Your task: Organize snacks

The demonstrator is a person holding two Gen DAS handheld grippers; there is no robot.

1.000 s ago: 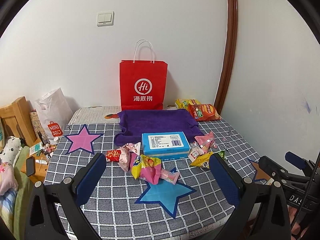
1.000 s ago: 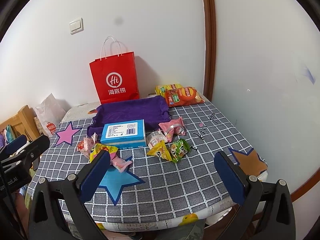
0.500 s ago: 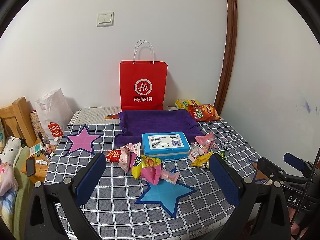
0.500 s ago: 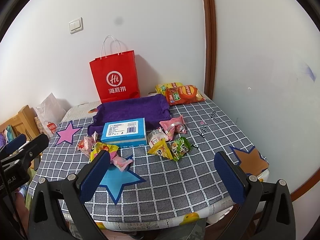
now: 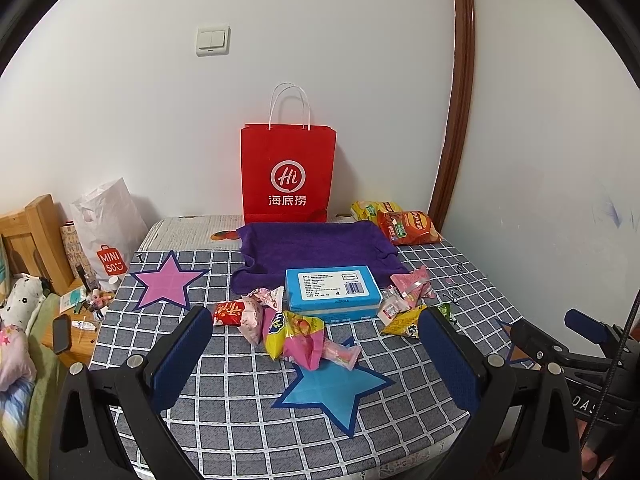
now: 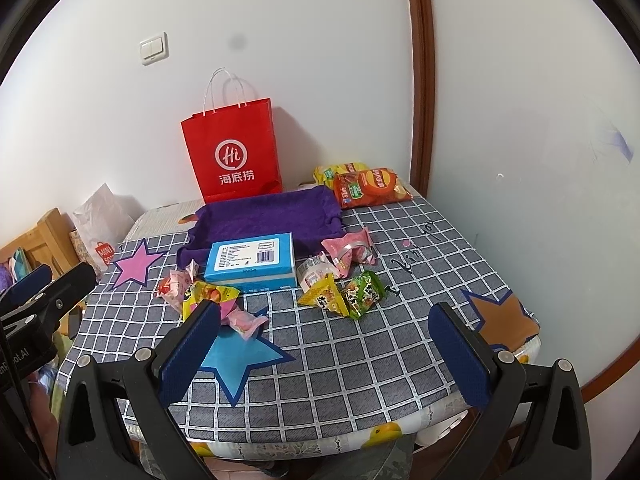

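Both my claws, left gripper and right gripper, gape empty; only the right view shows the brown paper star whole, only the left the black phone.

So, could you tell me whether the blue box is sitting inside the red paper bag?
No, the blue box lies on the table's checked cloth, in front of the purple towel and apart from the red paper bag.

Snack-strewn checkered table
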